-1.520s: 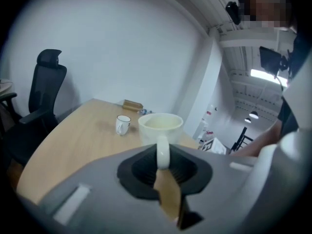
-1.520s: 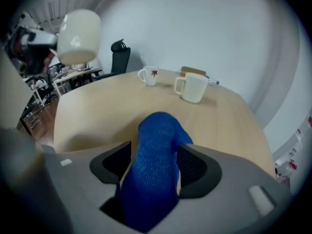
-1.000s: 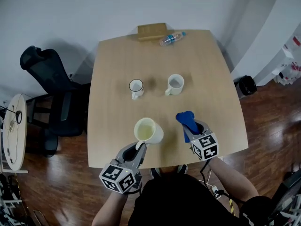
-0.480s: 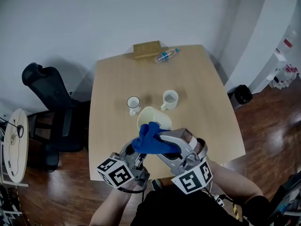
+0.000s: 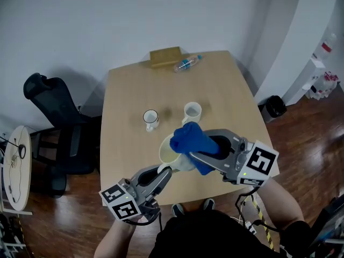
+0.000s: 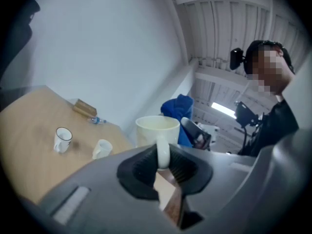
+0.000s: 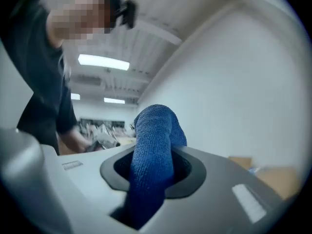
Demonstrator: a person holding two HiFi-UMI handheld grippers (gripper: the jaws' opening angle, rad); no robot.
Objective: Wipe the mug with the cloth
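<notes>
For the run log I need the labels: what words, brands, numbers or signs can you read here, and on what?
No text is readable in any view.
water bottle: label too small to read.
white shelf at the right edge: red print, too small to read.
left marker cube, right marker cube: square black-and-white patterns, no letters.
mug, cloth: no print visible.

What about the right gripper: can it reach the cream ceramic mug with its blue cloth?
Probably yes: the right gripper holds the blue cloth close beside the cream ceramic mug, which the left gripper holds by its handle; nothing stands between them.
</notes>
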